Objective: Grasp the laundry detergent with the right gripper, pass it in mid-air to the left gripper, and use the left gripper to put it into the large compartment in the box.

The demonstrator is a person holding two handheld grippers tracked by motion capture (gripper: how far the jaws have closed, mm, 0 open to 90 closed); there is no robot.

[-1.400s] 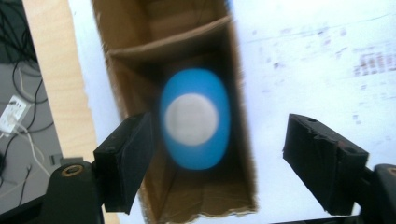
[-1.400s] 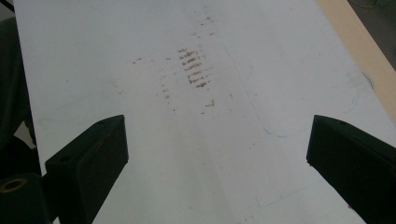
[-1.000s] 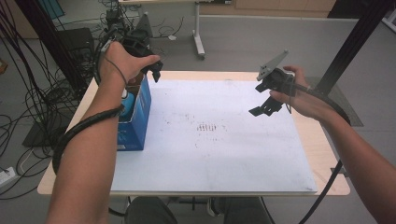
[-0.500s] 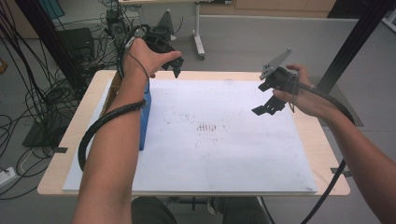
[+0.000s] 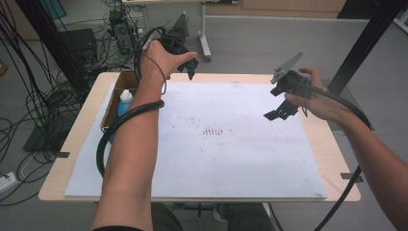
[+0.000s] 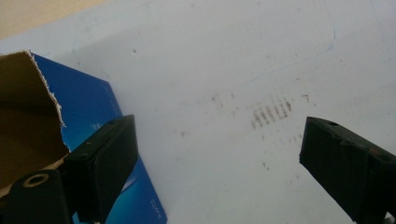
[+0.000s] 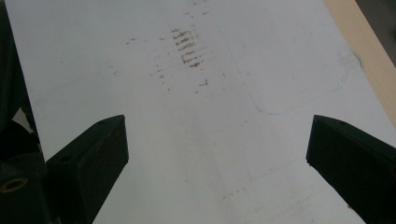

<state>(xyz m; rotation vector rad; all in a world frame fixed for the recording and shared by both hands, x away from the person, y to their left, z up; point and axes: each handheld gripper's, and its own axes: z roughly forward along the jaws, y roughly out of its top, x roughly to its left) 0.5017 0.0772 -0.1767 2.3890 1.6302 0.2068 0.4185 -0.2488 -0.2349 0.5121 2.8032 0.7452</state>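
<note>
A blue cardboard box [image 5: 113, 107] with its top torn open stands at the left of the white sheet [image 5: 231, 159], and a bottle [image 5: 125, 99] stands inside it. My left gripper [image 5: 189, 71] hovers over the far edge of the sheet, to the right of the box and apart from it. Its jaws have just been opening and stand open with nothing between them. In the left gripper view the left gripper [image 6: 215, 140] looks down on bare sheet, with the box [image 6: 91, 100] beside one jaw. My right gripper [image 5: 275, 111] [image 7: 217, 144] hangs open and empty over the sheet's right part.
Brown smudge marks [image 5: 212, 131] lie mid-sheet, and faint pen outlines [image 7: 299, 88] are drawn on it. The wooden table [image 5: 332, 159] shows around the sheet. Cables and equipment [image 5: 82, 43] crowd the floor at the far left.
My left hand has moved from above the box towards the far edge and to the right, uncovering the box's open top. The right hand has kept still.
</note>
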